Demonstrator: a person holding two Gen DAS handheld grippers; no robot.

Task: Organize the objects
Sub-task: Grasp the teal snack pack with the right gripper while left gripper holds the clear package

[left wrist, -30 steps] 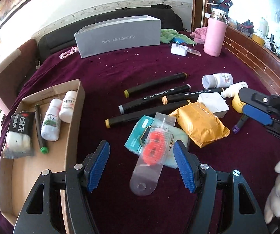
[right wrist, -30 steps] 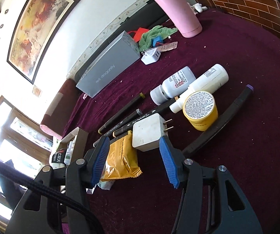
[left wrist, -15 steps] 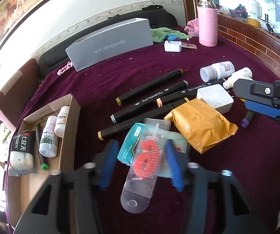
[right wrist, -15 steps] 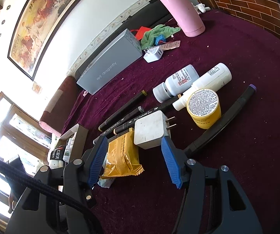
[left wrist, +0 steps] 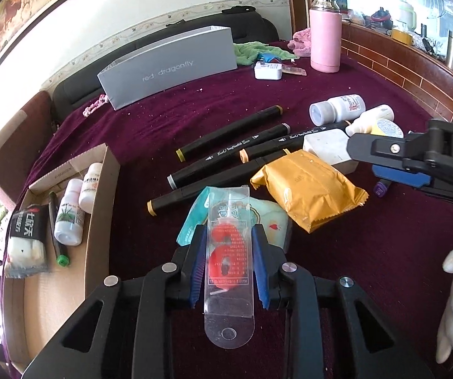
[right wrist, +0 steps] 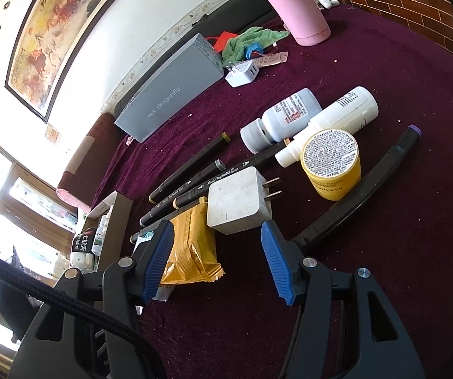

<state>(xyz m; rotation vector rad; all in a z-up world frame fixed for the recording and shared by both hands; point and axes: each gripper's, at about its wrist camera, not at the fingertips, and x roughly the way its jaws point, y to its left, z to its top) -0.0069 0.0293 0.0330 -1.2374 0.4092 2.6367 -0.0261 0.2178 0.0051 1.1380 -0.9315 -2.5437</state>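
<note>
My left gripper (left wrist: 229,246) is shut on a clear plastic pack with a red number candle (left wrist: 229,252), just above a teal packet (left wrist: 194,214). An open cardboard box (left wrist: 100,208) at the left holds two white bottles (left wrist: 68,218), a green-tipped pen and a black-and-white packet (left wrist: 26,243). My right gripper (right wrist: 217,246) is open, its blue pads either side of a white charger (right wrist: 237,205), beside a yellow snack packet (right wrist: 191,246). Several black markers (left wrist: 226,154), two white bottles (right wrist: 289,113) and a yellow jar (right wrist: 332,164) lie on the maroon cloth.
A grey "red dragonfly" box (left wrist: 169,63) stands at the back. A pink flask (left wrist: 324,41), a green cloth (left wrist: 251,50) and a second white charger (left wrist: 267,71) sit behind it. A brick ledge (left wrist: 400,72) borders the right. A purple-tipped marker (right wrist: 368,183) lies by the jar.
My left gripper moved forward and closed on the clear candle pack, which was lying between its open fingers a second ago. The right gripper stayed open and barely moved.
</note>
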